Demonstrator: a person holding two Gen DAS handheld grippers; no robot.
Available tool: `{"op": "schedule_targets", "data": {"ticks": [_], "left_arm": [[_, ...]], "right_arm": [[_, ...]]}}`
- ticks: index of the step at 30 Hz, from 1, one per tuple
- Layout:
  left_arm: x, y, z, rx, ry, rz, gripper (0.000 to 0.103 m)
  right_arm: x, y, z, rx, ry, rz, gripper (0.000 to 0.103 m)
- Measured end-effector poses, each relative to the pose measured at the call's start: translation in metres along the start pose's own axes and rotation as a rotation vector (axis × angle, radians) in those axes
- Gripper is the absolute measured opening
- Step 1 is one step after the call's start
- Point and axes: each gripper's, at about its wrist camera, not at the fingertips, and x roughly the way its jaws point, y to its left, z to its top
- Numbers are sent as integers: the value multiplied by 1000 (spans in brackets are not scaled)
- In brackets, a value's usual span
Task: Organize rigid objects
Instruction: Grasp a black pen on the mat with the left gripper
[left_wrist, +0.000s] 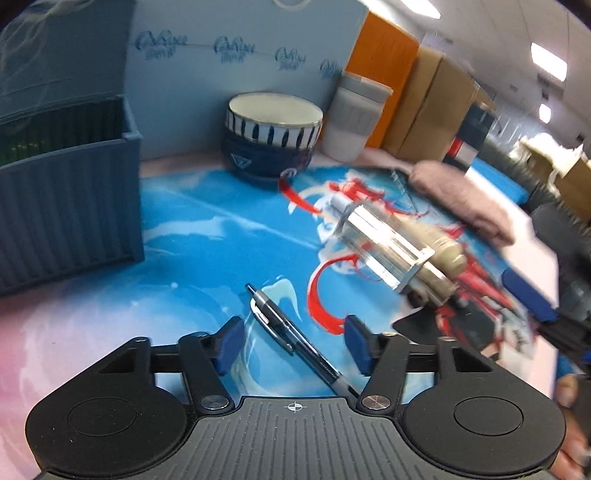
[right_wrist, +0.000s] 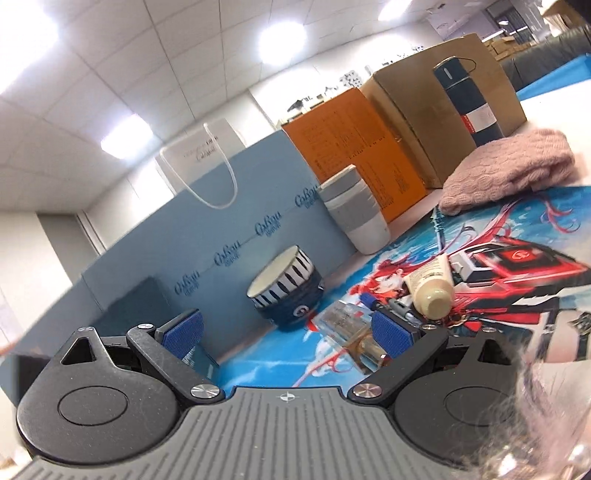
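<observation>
Left gripper (left_wrist: 293, 345) gapes empty astride the pen (left_wrist: 295, 334) (tip pointing up-left); right gripper (right_wrist: 286, 334) likewise wide, empty.

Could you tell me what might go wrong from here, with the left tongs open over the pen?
1. The pen lies slanted between the left tongs, so closing may pinch it askew or flick it away.
2. The clear bottle, cream tube and a marker crowd together; the open right tongs could knock one while reaching.
3. The bowl and cup stand close behind and could get bumped.
</observation>
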Motion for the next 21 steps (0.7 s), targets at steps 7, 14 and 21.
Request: {"op": "schedule_targets", "data": {"ticks": [7, 14, 21], "left_arm": [[13, -22, 0, 158, 2, 6, 20], [28, -41, 14, 278, 59, 87, 24], [38, -37, 26, 303, 99, 8, 22]], "right_arm": [[7, -11, -12, 37, -44, 84, 98], [13, -23, -16, 112, -26, 115, 98], [16, -29, -18, 147, 3, 100, 98]]}}
